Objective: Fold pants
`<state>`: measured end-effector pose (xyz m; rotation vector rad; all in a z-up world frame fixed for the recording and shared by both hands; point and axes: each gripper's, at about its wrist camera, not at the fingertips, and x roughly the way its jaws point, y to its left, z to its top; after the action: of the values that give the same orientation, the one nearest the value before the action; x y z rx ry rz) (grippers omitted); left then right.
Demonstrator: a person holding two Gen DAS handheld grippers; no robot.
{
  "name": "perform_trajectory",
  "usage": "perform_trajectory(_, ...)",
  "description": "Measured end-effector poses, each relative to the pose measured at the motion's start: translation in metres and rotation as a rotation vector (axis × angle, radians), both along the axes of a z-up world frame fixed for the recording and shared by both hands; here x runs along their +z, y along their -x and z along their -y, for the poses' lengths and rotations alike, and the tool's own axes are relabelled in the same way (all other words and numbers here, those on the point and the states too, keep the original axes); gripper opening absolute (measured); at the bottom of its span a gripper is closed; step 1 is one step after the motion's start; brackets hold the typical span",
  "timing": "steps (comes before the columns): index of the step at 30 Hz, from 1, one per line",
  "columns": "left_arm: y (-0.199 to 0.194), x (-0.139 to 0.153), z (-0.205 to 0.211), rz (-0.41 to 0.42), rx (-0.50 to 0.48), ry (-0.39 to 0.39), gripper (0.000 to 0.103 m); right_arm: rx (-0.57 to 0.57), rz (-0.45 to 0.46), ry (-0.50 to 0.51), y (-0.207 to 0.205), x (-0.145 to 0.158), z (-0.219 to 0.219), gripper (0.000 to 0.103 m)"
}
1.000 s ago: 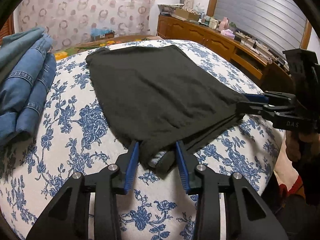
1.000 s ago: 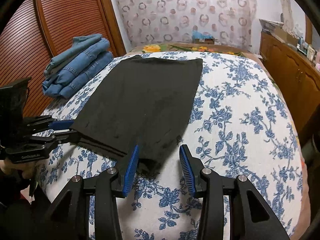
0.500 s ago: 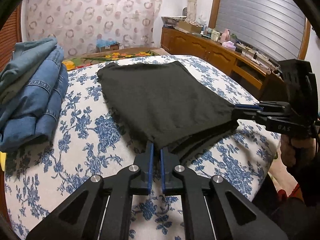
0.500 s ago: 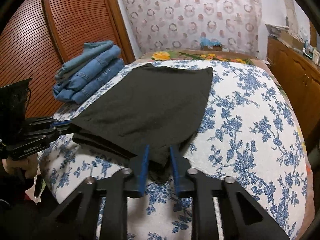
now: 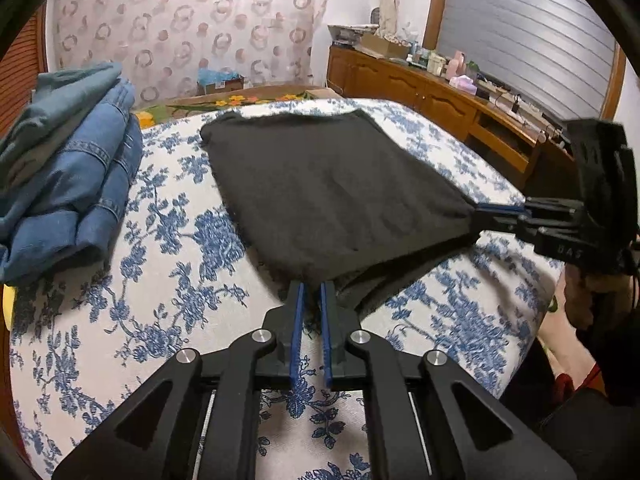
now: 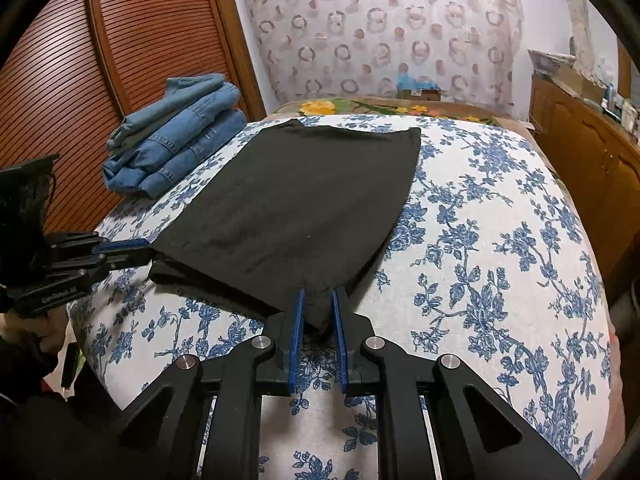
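The black pants [image 5: 320, 184] lie folded on the blue-flowered bed cover [image 5: 168, 264], also shown in the right wrist view [image 6: 296, 208]. My left gripper [image 5: 311, 286] is shut on the near left corner of the pants' upper layer. My right gripper [image 6: 318, 294] is shut on the near right corner. Both corners are lifted off the bed, with lower layers hanging below. Each gripper shows in the other's view: the right one [image 5: 500, 210] and the left one [image 6: 124, 246].
A stack of folded blue jeans [image 5: 60, 184] lies on the bed's left side, also in the right wrist view [image 6: 176, 148]. A wooden sideboard [image 5: 440, 92] with clutter stands to the right. A slatted wooden door [image 6: 100, 60] is on the left.
Both grippers closed on the near corners of the black pants and lifted them. The near edge has risen off the bed and is pulled taut between them.
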<state>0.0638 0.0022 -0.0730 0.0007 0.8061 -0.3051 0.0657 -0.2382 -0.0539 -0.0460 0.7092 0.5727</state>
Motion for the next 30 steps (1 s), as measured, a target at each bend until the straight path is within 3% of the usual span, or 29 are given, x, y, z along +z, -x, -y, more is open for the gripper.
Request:
perform_trajectory(2, 0.001, 0.007, -0.002, 0.020, 0.010, 0.007, 0.021, -0.004, 0.004, -0.002, 0.001, 0.002, 0.001, 0.019)
perform_trajectory(6, -0.004, 0.015, -0.006, 0.046, 0.028, 0.026, 0.048, -0.017, 0.017, -0.003, 0.000, 0.007, 0.001, 0.027)
perform_trajectory(8, -0.010, 0.015, -0.007, 0.043, 0.039, 0.031, 0.048, -0.038, 0.017, -0.002, -0.003, 0.008, 0.001, 0.035)
perform_trajectory(21, -0.028, -0.022, -0.003, -0.077, 0.065, 0.038, 0.048, -0.056, -0.046, 0.040, -0.019, -0.011, -0.010, 0.036)
perform_trajectory(30, -0.026, -0.024, 0.005, -0.071, 0.056, 0.056, 0.048, -0.029, -0.046, 0.022, -0.015, -0.014, -0.012, 0.036)
